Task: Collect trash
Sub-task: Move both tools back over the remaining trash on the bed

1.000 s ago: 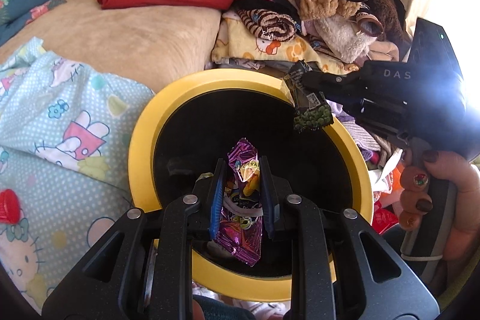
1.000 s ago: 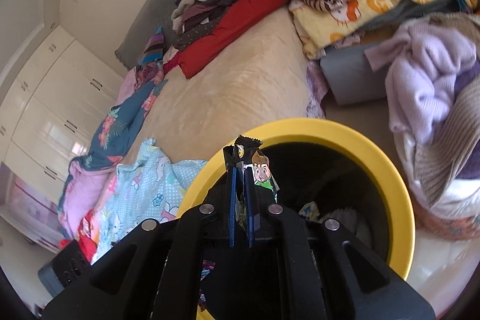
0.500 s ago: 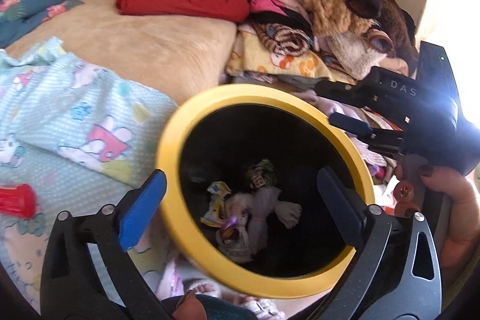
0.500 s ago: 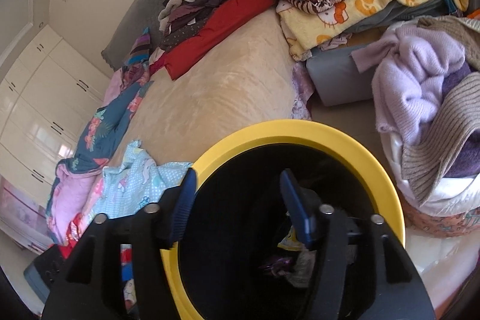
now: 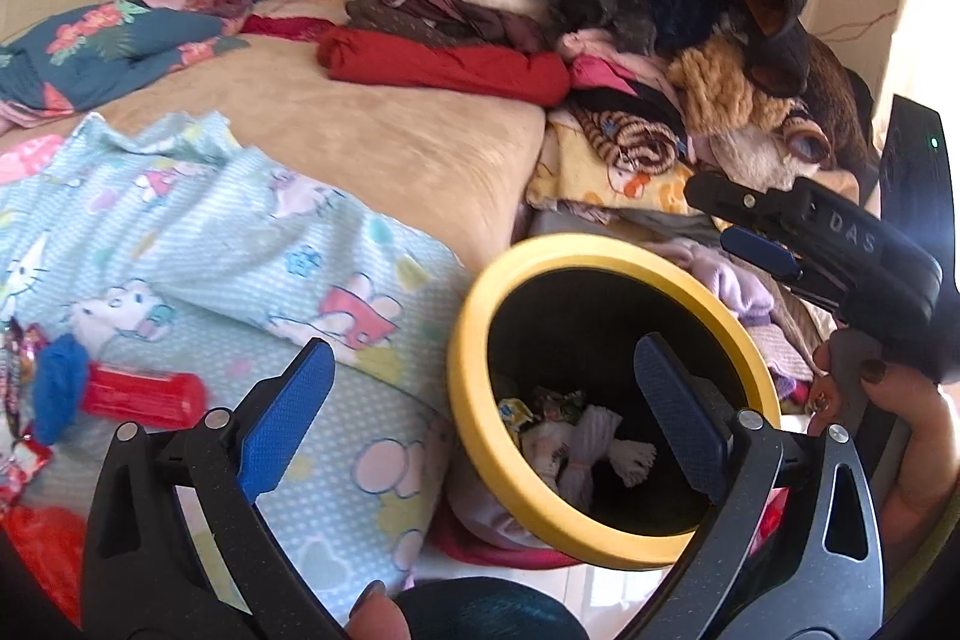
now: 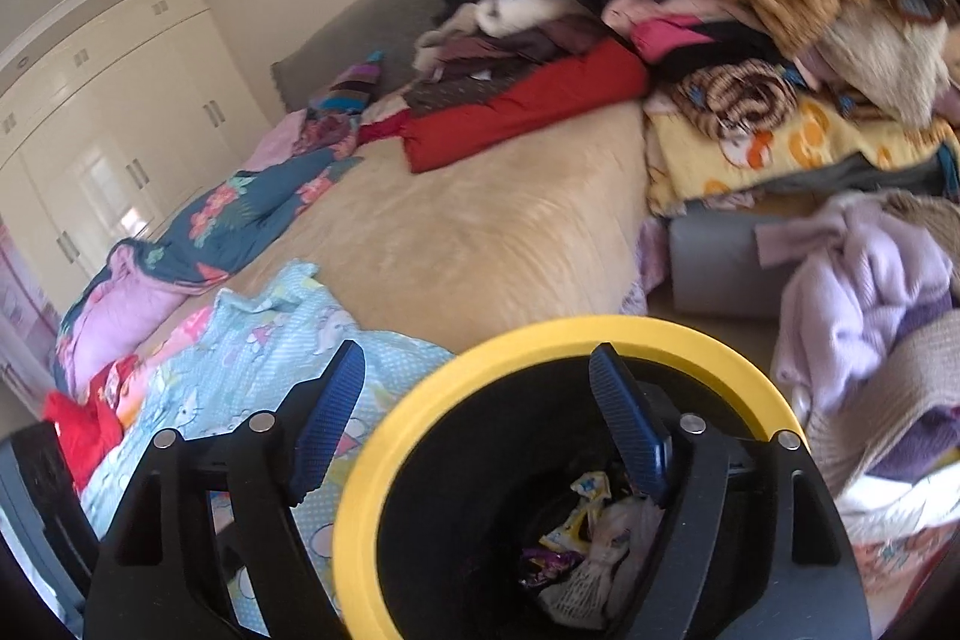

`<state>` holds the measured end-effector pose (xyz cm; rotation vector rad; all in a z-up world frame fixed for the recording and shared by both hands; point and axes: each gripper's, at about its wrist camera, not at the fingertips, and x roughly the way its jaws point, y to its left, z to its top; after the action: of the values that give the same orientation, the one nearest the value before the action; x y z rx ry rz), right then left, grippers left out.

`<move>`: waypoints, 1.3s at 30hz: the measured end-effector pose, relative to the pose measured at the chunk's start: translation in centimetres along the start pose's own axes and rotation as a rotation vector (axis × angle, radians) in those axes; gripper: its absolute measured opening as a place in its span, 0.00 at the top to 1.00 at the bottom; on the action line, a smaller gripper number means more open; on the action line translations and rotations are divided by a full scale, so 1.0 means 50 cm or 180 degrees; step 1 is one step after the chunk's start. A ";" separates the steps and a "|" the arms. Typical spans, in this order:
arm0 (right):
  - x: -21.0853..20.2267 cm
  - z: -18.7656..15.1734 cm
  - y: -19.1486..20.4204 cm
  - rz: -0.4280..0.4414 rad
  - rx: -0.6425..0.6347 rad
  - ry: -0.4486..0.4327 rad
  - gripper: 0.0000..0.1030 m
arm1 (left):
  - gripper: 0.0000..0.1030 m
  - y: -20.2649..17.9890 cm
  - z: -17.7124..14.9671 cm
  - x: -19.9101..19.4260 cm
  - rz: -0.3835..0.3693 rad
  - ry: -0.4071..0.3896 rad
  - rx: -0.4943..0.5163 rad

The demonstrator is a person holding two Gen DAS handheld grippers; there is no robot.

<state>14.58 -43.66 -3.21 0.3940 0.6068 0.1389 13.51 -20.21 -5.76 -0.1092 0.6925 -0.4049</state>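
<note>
Trash (image 5: 570,436) lies jumbled in the upright, upward-opening yellow-rimmed bin (image 5: 474,316); both grippers' fingers spread wide, empty

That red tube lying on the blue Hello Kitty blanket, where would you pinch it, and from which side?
Across the bare middle of the red tube, I think, coming down from above with the open left gripper. It lies flat, lengthwise left to right, so its long sides are free. A blue lump covers its left end, so avoid that end.
</note>
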 end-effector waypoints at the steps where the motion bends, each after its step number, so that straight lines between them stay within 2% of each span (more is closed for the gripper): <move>1: -0.002 0.000 0.006 0.0020 -0.0028 -0.0020 0.26 | 0.11 0.006 0.002 -0.008 0.0021 -0.0032 -0.0014; 8: -0.014 -0.001 0.062 0.0224 -0.0310 -0.0165 0.22 | 0.11 0.052 0.017 -0.055 0.0179 -0.0206 -0.0108; 14: -0.009 -0.013 0.125 0.0467 -0.0535 -0.0173 0.20 | 0.11 0.099 0.023 -0.090 0.0317 -0.0315 -0.0225; 31: 0.032 -0.072 0.278 0.0808 -0.1093 0.0099 0.19 | 0.11 0.225 0.035 -0.181 0.0709 -0.0538 -0.0517; 39: 0.052 -0.101 0.321 0.0928 -0.1218 0.0224 0.19 | 0.11 0.285 0.036 -0.209 0.0844 -0.0582 -0.0669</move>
<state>13.57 -26.69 -1.97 0.1040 0.5744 0.5411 12.02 -3.05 -1.41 -0.2470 0.5582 -0.0655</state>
